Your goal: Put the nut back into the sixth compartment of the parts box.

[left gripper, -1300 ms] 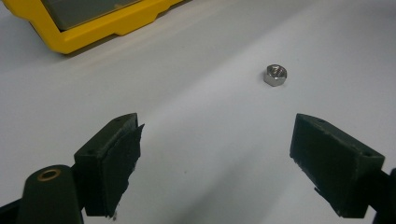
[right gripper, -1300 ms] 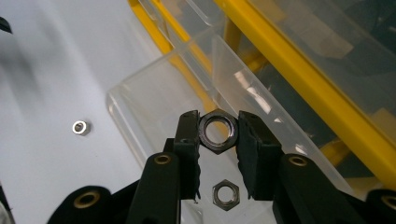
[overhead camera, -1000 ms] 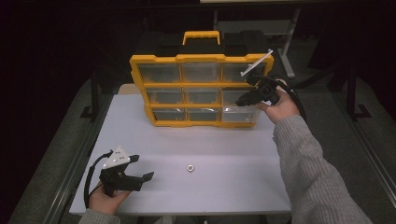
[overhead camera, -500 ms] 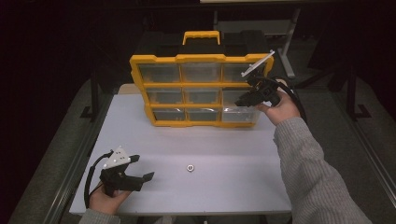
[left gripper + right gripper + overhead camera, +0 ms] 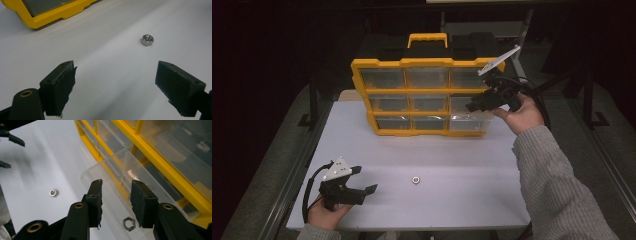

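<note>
We see the nut lying flat on the surface ahead and to the right of our left gripper, much nearer to it than to the right one. The left gripper gapes wide and holds nothing. Our right gripper, part open, has its jaws around the front wall of the clear drawer pulled out of the yellow organizer, not clamped.

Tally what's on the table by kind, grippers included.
Organizer: 1
Hex nuts: 2, one loose on the table, one in the pulled-out clear drawer
Grippers: 2, left gripper, right gripper
Total: 5
</note>
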Available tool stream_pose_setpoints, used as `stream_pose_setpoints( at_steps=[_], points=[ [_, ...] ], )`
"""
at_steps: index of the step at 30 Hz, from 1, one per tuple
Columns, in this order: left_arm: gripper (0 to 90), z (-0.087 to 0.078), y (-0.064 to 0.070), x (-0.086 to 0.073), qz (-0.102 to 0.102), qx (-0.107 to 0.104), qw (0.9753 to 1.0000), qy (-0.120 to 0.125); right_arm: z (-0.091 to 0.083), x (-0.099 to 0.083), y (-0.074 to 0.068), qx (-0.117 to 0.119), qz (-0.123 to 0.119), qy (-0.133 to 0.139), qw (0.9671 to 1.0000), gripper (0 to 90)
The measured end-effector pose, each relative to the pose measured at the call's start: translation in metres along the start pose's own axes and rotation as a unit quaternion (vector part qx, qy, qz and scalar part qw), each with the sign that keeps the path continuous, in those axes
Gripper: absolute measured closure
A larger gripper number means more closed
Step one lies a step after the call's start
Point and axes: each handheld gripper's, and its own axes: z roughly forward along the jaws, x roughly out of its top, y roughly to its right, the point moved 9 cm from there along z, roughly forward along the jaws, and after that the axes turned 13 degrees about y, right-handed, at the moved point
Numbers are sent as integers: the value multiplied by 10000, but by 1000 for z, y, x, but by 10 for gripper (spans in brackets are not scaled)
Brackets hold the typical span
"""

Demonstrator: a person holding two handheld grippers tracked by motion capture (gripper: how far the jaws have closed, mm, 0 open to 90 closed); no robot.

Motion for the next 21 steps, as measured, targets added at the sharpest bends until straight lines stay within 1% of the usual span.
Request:
stream_pose_setpoints(
  at_steps=[3, 6, 8, 11, 13, 16, 17, 19, 20, 21],
  points=[
    [160, 0, 0, 0, -11, 4, 10000, -3, -1, 0, -11, 92, -73, -4, 9999, 565],
    [160, 0, 0, 0, -20, 8, 10000, -1, 0, 0, -24, 256, -108, 33, 9996, 551],
    [160, 0, 0, 0, -13, 7, 10000, -4, 3, -3, -32, 321, -200, -7, 9993, 541],
    [160, 0, 0, 0, -18, 8, 10000, -6, 9, -8, -44, 488, -291, -19, 9984, 524],
    [160, 0, 0, 0, -15, 10, 10000, -5, 12, -11, -51, 551, -268, -16, 9981, 514],
    [160, 0, 0, 0, -11, 7, 10000, -4, 18, -17, -61, 666, -310, -49, 9973, 508],
    [160, 0, 0, 0, -17, 3, 10000, -1, 21, -20, -63, 682, -374, -63, 9970, 504],
    [160, 0, 0, 0, 4, 2, 10000, -15, 26, -24, -70, 762, -364, -82, 9964, 499],
    [160, 0, 0, 0, 9, 3, 10000, -15, 29, -27, -72, 802, -435, -93, 9958, 499],
    [160, 0, 0, 0, 28, 1, 10000, -16, 32, -29, -75, 824, -424, -99, 9956, 498]
  ],
)
